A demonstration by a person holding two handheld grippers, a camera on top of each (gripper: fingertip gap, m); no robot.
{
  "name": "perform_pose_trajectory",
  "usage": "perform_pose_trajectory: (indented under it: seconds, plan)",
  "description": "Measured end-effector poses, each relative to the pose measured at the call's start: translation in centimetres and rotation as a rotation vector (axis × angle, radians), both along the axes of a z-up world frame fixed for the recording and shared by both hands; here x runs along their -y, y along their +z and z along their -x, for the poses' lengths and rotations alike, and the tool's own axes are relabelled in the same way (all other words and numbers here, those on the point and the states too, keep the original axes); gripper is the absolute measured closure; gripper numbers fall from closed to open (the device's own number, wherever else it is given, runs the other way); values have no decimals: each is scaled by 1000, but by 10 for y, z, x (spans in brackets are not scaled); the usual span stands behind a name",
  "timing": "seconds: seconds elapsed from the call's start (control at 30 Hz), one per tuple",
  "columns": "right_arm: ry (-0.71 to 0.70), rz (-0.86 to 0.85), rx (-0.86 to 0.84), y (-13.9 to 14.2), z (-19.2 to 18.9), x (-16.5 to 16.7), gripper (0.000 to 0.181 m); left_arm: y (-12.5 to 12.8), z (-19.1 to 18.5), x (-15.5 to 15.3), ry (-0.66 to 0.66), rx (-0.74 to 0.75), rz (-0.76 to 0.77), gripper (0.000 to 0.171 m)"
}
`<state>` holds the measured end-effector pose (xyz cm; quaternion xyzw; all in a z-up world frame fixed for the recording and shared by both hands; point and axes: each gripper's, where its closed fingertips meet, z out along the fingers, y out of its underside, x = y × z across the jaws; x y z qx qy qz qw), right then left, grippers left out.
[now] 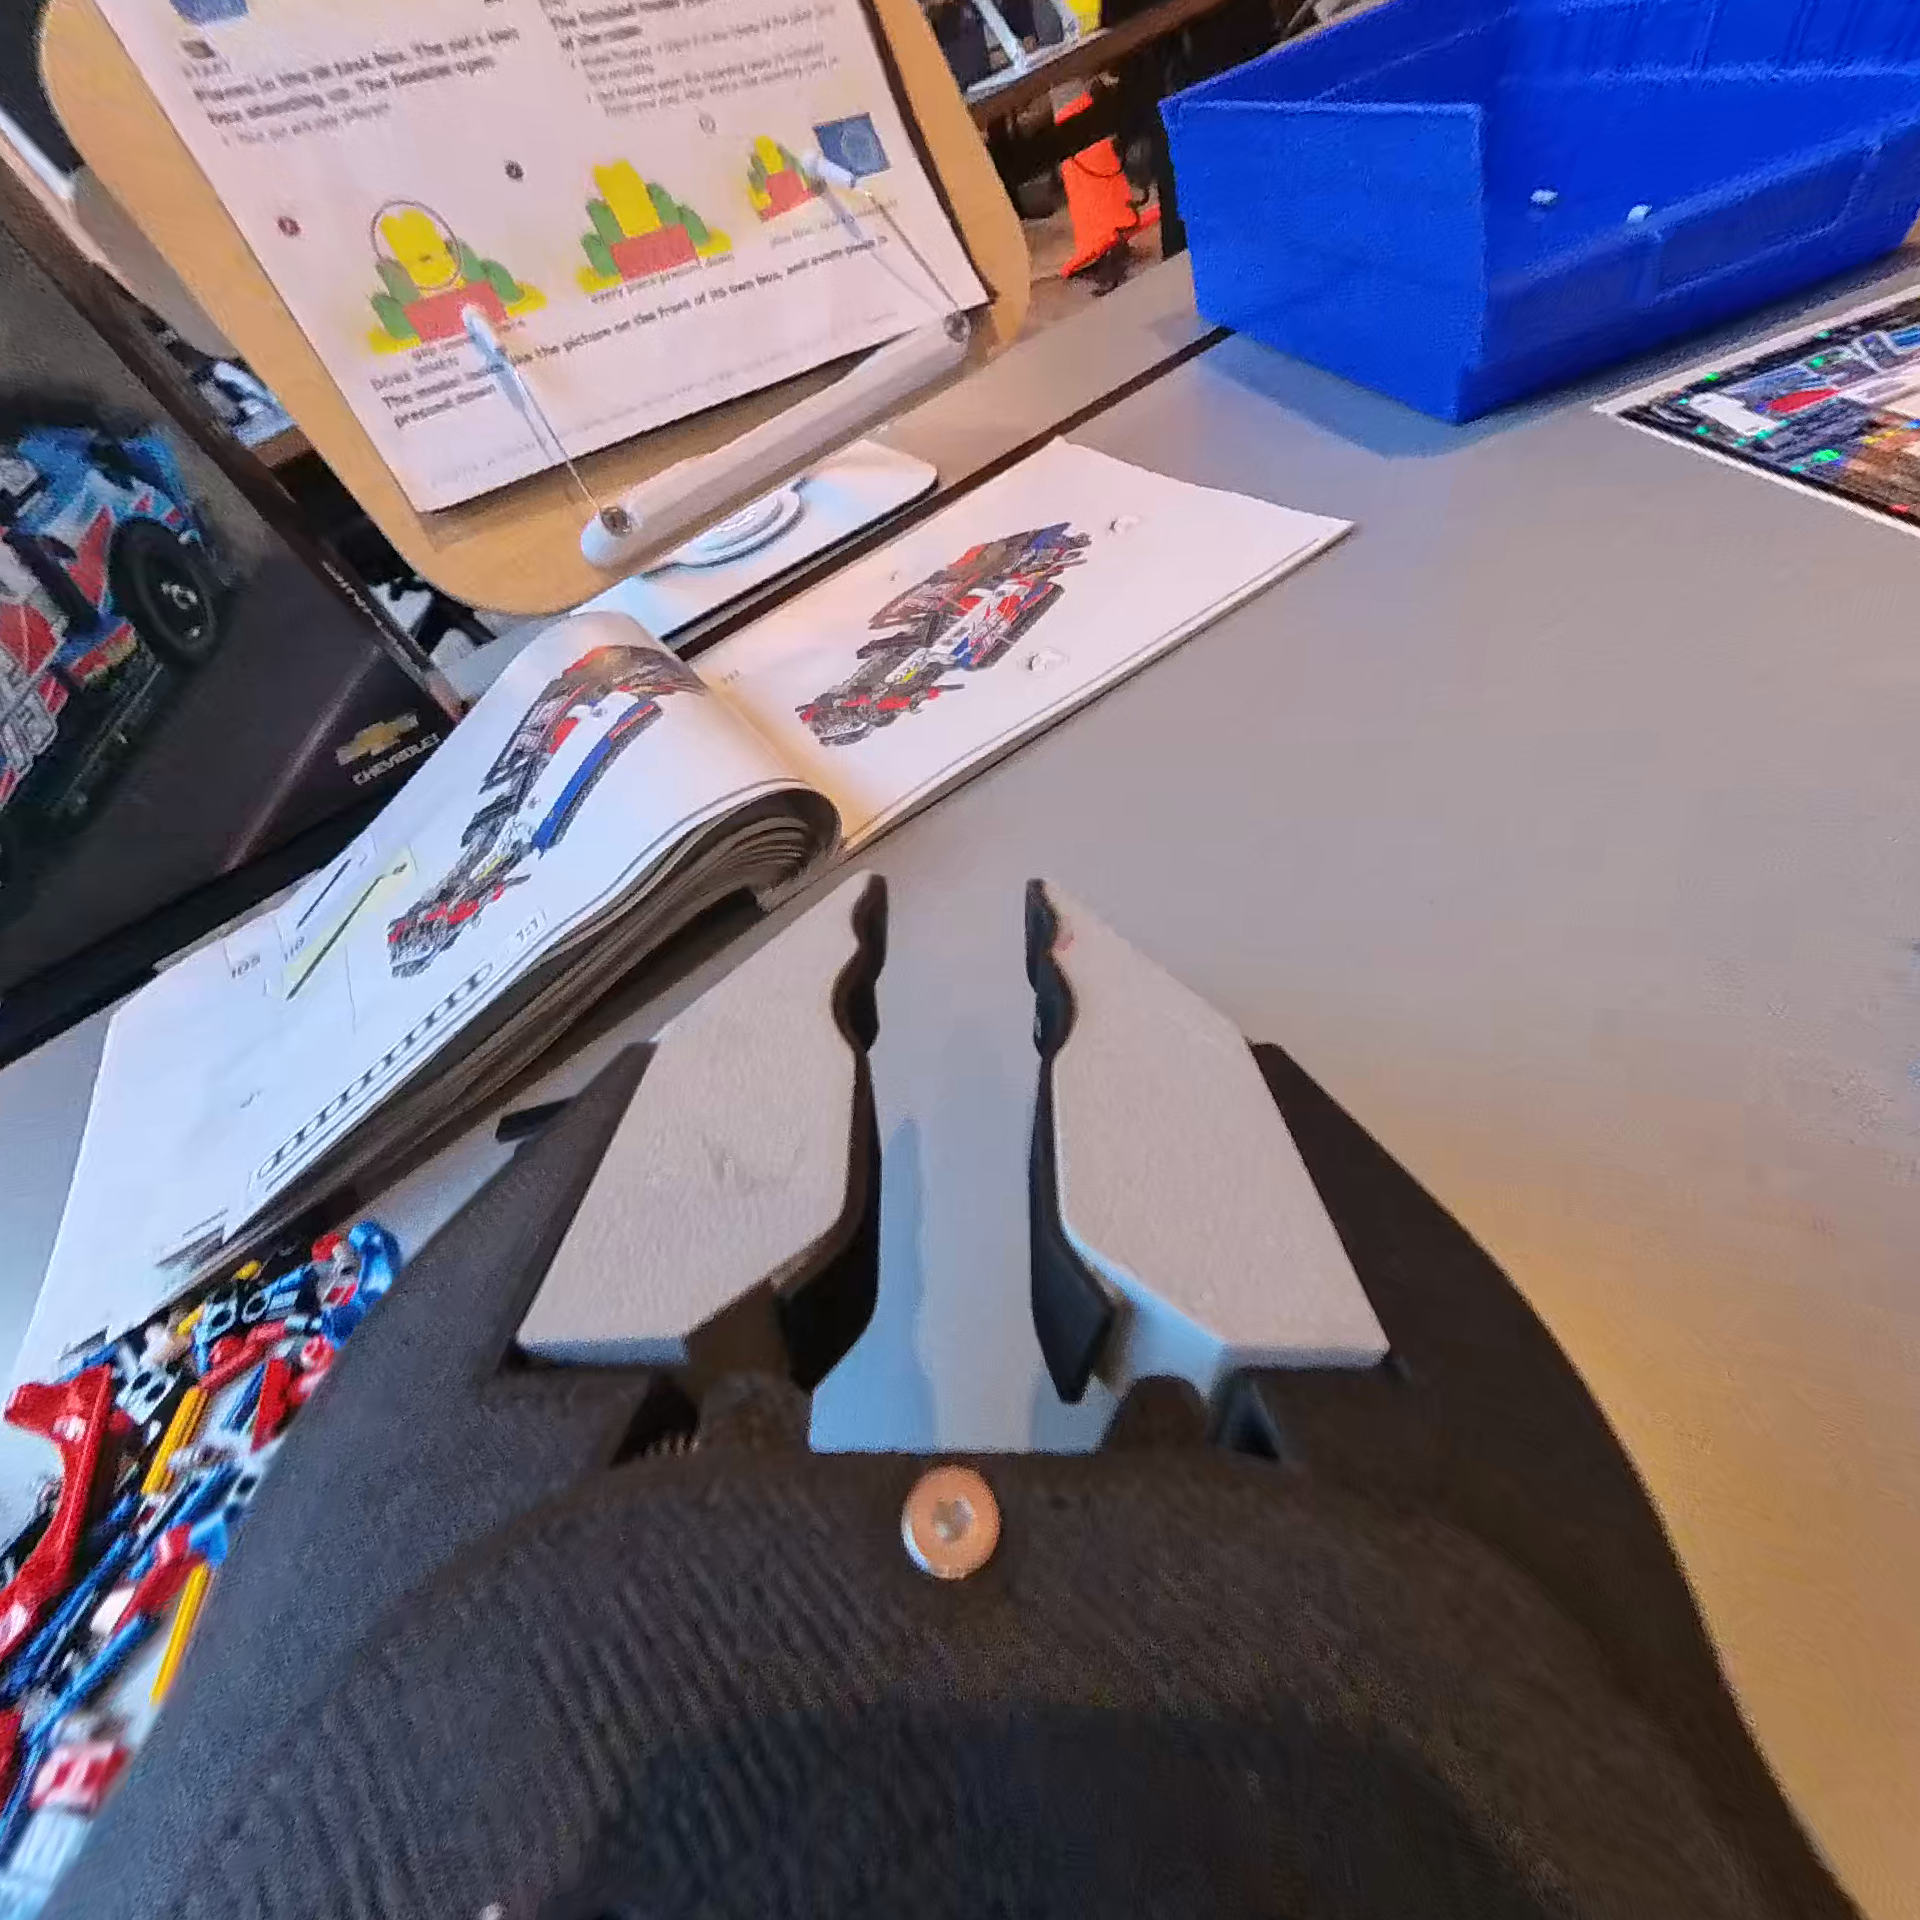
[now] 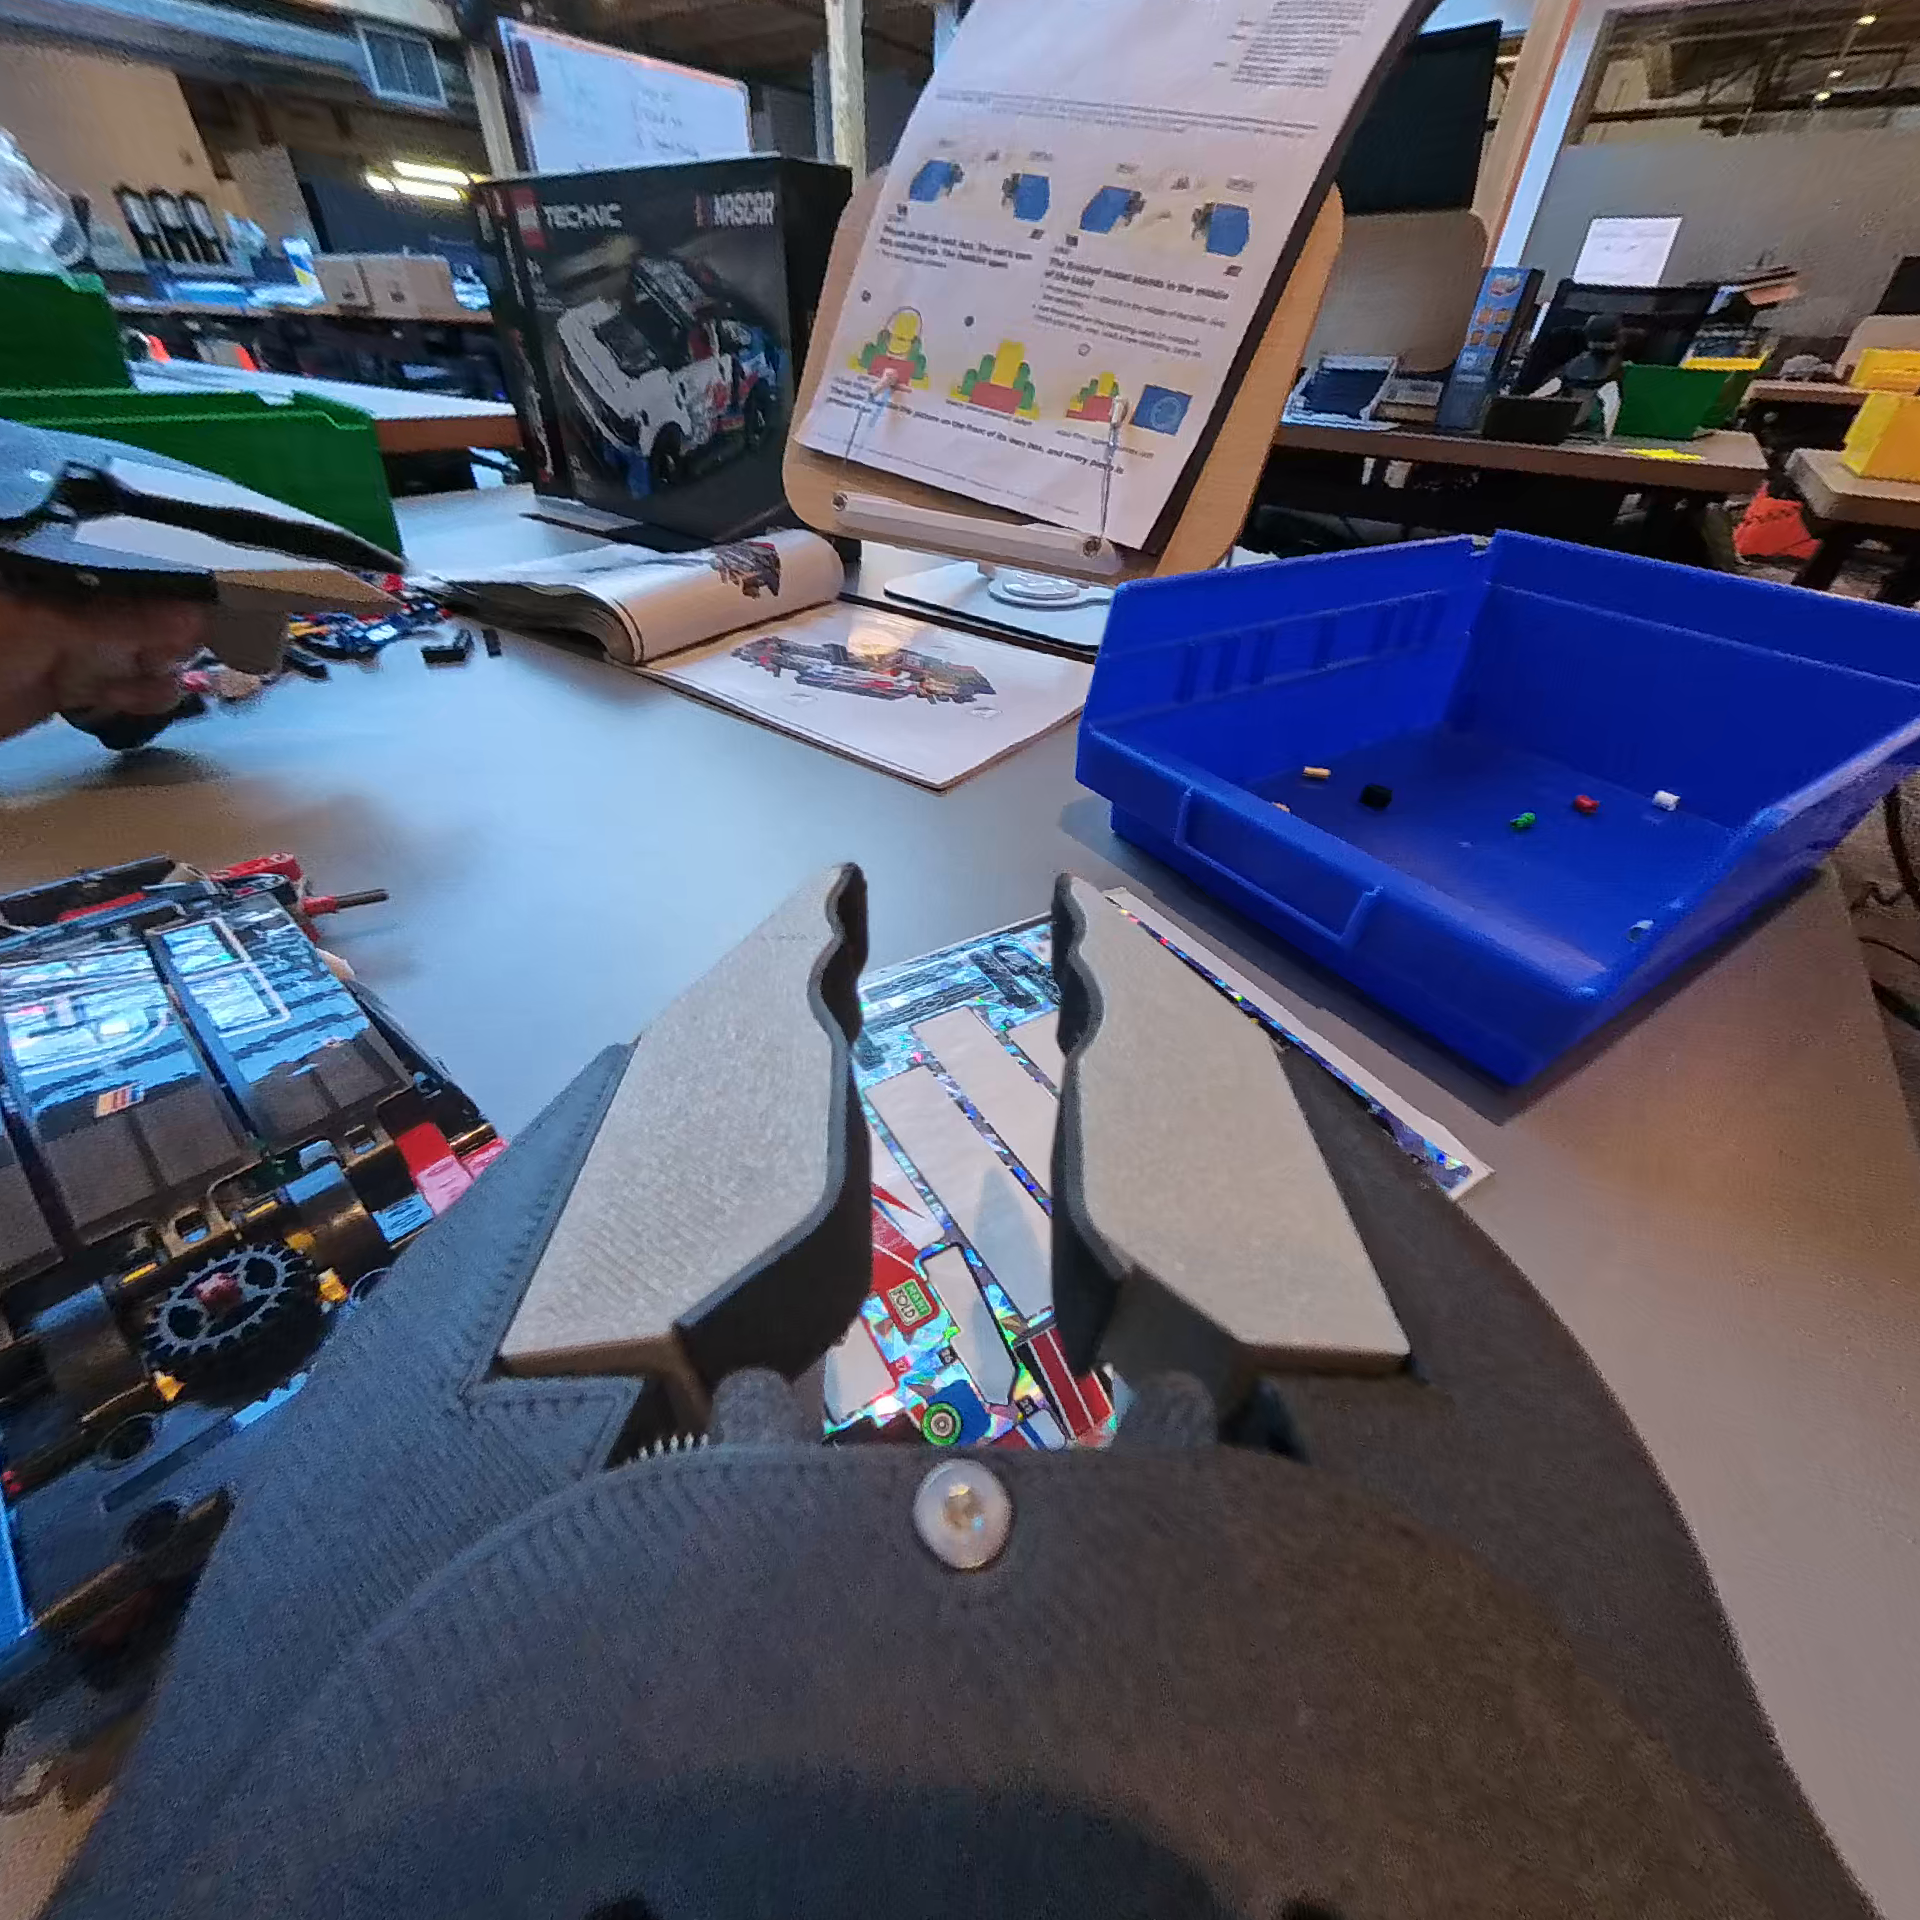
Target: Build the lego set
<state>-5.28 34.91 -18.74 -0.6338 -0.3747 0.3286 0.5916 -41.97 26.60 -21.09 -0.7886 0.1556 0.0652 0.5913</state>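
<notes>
Plenty of bare table (image 2: pixel 582 831) mid-way — hemmed in by the blue bin (image 2: pixel 1496 831) right, open manual (image 2: pixel 831 665) ahead, car model (image 2: pixel 197 1101) left.

A wooden stand (image 2: pixel 1278 416) holds a printed sheet (image 2: pixel 1091 312) on the grey table (image 2: pixel 623 831).

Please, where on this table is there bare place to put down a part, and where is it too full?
Free: the grey table between the open manual, the half-built car and the sticker sheet; also the strip right of the blue bin. Crowded: the loose pieces beside the manual, near the left gripper.
</notes>
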Motion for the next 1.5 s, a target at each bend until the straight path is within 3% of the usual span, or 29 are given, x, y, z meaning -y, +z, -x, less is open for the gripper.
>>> perform_pose_trajectory:
  seconds: [0.23, 0.37, 0.73, 1.37, 1.5]
  plan:
    - [-55, -6, 15, -1, -4, -8, 148, 0, -24, -7, -168, -134, -63, 154]
    - [-135, -35, 34, -1, -12, -18, 148, 9, -37, -2, -216, -193, -161, 171]
    - [-294, -16, 18, -1, -33, -39, 146, 34, -32, 8, -218, -82, -224, 171]
    - [-288, -45, -15, 5, -35, -37, 149, 21, -19, -3, -215, 72, -142, 171]
    - [-284, -83, 17, 5, -34, -35, 175, 18, -20, -5, -240, 95, -117, 171]
